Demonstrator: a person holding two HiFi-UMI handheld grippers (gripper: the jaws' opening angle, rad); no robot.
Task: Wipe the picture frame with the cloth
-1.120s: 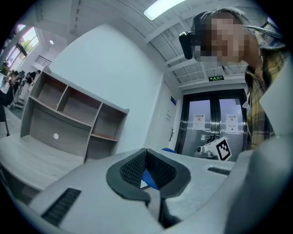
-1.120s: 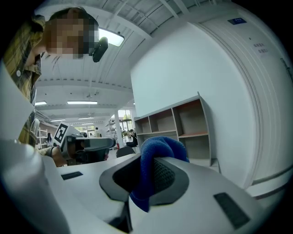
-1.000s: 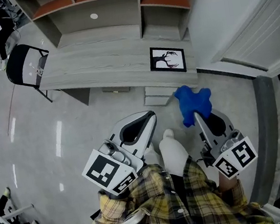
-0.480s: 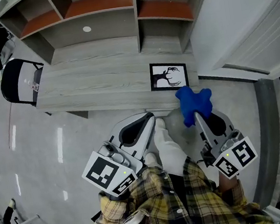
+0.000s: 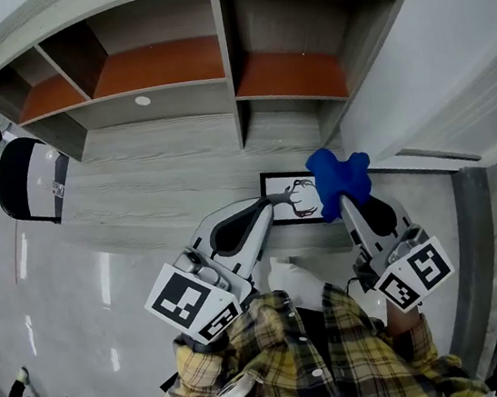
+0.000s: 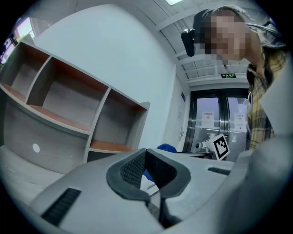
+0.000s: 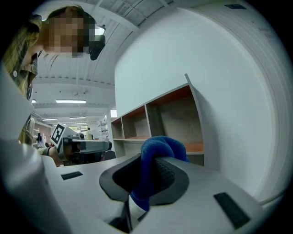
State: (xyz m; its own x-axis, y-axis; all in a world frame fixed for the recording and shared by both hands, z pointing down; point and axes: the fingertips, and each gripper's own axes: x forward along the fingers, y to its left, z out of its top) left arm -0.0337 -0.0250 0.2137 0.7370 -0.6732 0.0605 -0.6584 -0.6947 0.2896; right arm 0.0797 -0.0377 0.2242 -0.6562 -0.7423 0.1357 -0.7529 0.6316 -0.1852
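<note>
The picture frame (image 5: 286, 189), black-edged with a dark antler drawing on white, lies flat at the desk's front right. Its right part is hidden behind the blue cloth (image 5: 337, 174). My right gripper (image 5: 341, 202) is shut on that cloth, which bunches out past the jaws (image 7: 160, 148). Just left of the cloth, the tip of my left gripper (image 5: 274, 201) reaches the frame's front edge, shut with nothing between its pads (image 6: 132, 169). The cloth (image 6: 166, 148) also peeks beyond them in the left gripper view.
The frame rests on a grey wooden desk (image 5: 138, 195) with an open shelf unit (image 5: 166, 67) at its back. A black chair (image 5: 24, 183) stands at the desk's left end. A white wall (image 5: 449, 55) runs along the right. Glossy floor (image 5: 69, 292) lies left.
Both grippers and the view have moved forward to the desk. The gripper tips were over the floor short of the desk and now reach the frame; the cloth now overlaps its right side.
</note>
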